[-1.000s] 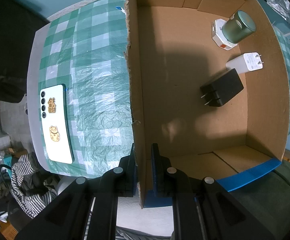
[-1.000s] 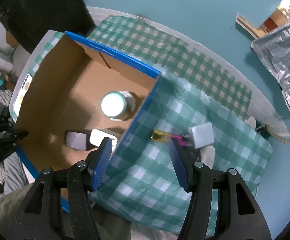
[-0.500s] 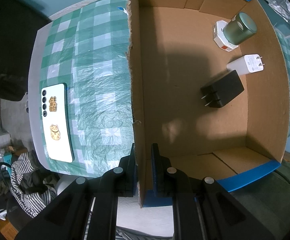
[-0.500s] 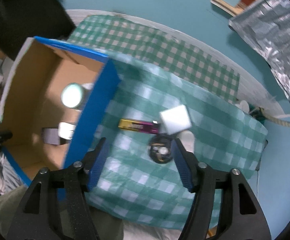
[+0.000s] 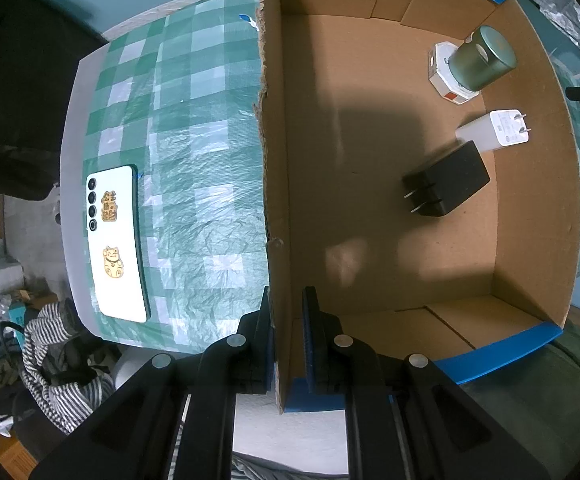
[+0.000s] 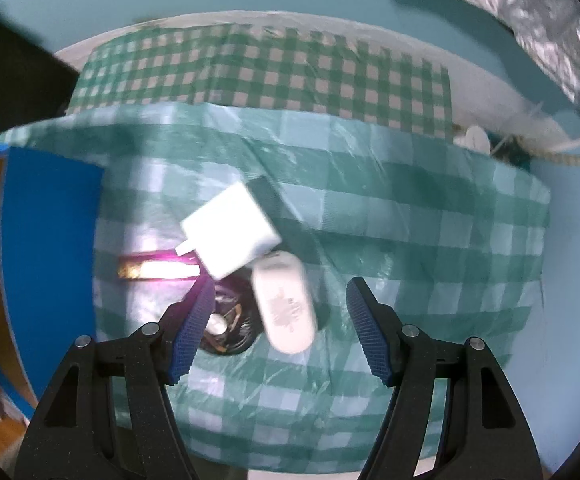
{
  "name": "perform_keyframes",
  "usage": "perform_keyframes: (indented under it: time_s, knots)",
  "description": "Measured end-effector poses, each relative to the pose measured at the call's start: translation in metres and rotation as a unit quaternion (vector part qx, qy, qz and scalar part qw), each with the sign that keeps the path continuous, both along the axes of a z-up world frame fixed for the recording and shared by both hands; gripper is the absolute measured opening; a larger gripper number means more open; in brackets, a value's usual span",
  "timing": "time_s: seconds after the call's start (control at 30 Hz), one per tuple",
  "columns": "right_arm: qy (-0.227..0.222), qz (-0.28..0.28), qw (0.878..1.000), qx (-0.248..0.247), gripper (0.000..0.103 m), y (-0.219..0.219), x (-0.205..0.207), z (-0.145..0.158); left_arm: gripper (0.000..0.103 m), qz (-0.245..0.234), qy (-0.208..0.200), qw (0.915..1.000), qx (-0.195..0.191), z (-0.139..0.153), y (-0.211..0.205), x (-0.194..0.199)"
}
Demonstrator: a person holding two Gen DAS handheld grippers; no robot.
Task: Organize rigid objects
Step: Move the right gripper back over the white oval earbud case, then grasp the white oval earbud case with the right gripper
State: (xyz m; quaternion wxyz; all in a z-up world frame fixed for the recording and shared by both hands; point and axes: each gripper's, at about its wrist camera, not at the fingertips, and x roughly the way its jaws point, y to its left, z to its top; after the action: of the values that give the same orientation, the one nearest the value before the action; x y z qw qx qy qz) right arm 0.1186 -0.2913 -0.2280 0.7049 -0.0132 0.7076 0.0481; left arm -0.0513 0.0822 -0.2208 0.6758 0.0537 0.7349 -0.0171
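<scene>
My left gripper (image 5: pixel 286 336) is shut on the near wall of the open cardboard box (image 5: pixel 278 184). Inside lie a black charger (image 5: pixel 446 184), a white charger (image 5: pixel 494 130) and a green tin (image 5: pixel 482 58) on a small white box (image 5: pixel 444 76). In the right wrist view, my right gripper (image 6: pixel 280 320) hangs open above the checked cloth, over a white oval case (image 6: pixel 286 300). Beside the case lie a white charger (image 6: pixel 230 230), a pink and gold stick (image 6: pixel 158 268) and a round black object (image 6: pixel 230 320). Nothing touches its pads.
A white phone (image 5: pixel 116 244) with gold stickers lies on the green checked cloth (image 5: pixel 194 160) left of the box. The box's blue outer wall (image 6: pixel 46 240) stands left of the right gripper. Striped clothing (image 5: pixel 58 372) lies below the table edge; crinkled foil (image 6: pixel 530 32) sits far right.
My right gripper has swung away from the box to the right and sunk toward the small items on the cloth, its jaws a little wider. The left gripper has kept still.
</scene>
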Motion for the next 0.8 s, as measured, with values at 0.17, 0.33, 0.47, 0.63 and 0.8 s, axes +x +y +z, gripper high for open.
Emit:
perform_keyframes:
  time_s: [0.17,0.33,0.47,0.63,0.8]
  knots:
    - [0.018,-0.009,1.0,0.001,0.069,-0.006,0.0,-0.02,0.011,0.0,0.0,1.0,0.002,0.0,-0.001,0.0]
    - [0.019,-0.009,1.0,0.0,0.069,-0.008,-0.003,-0.031,0.011,0.001,0.0,1.0,0.004,0.001,-0.002,0.0]
    - [0.025,-0.004,1.0,-0.004,0.066,-0.011,-0.005,-0.038,0.011,0.001,0.0,1.0,0.005,0.001,-0.002,0.0]
    - [0.037,-0.013,0.999,-0.011,0.047,-0.017,-0.01,-0.042,0.012,0.002,0.0,1.0,0.005,0.001,-0.001,0.001]
    - [0.047,-0.029,0.998,-0.008,0.047,-0.021,-0.016,-0.046,0.012,0.002,0.0,1.0,0.005,0.001,-0.001,0.002]
